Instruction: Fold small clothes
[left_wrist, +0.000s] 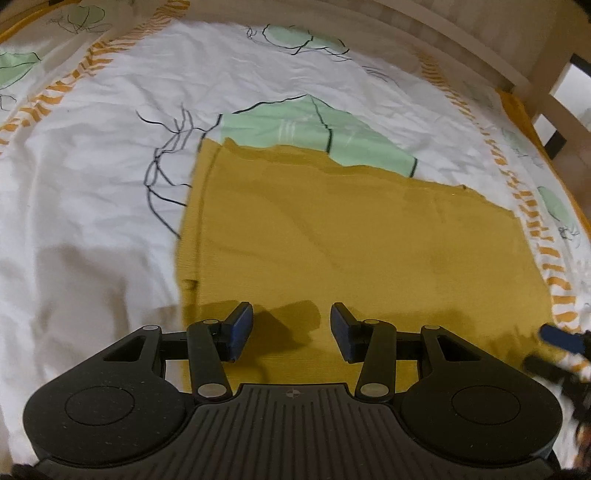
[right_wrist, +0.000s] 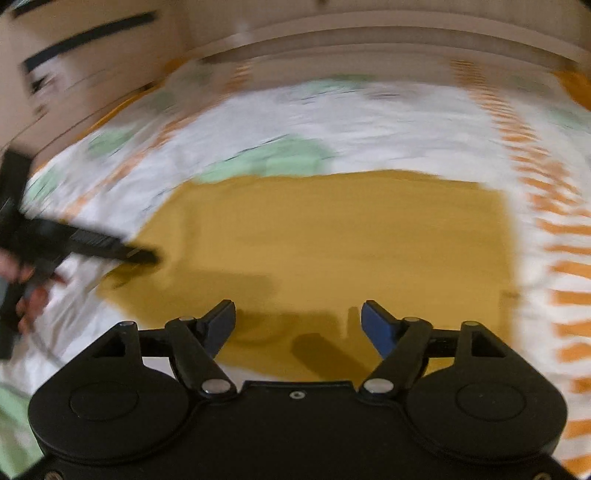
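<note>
Four cloth (left_wrist: 351, 236) edges (flat, unobstructed)

A: Ahead of the black left gripper (left_wrist: 291, 328) with its blue pads?
B: A plain mustard-yellow knit garment (left_wrist: 351, 240).
A: Beyond it?
B: A white bedsheet (left_wrist: 110, 147) with mint-green patches, black scribbled lines and orange dashed stripes.

A white bedcover (left_wrist: 110, 206) spreads over the bed, printed with pale green patches (left_wrist: 314, 129) outlined in thin black lines and bordered by orange dashed stripes (left_wrist: 532, 218). A light wooden bed frame (left_wrist: 480, 40) runs along its far edge.
</note>
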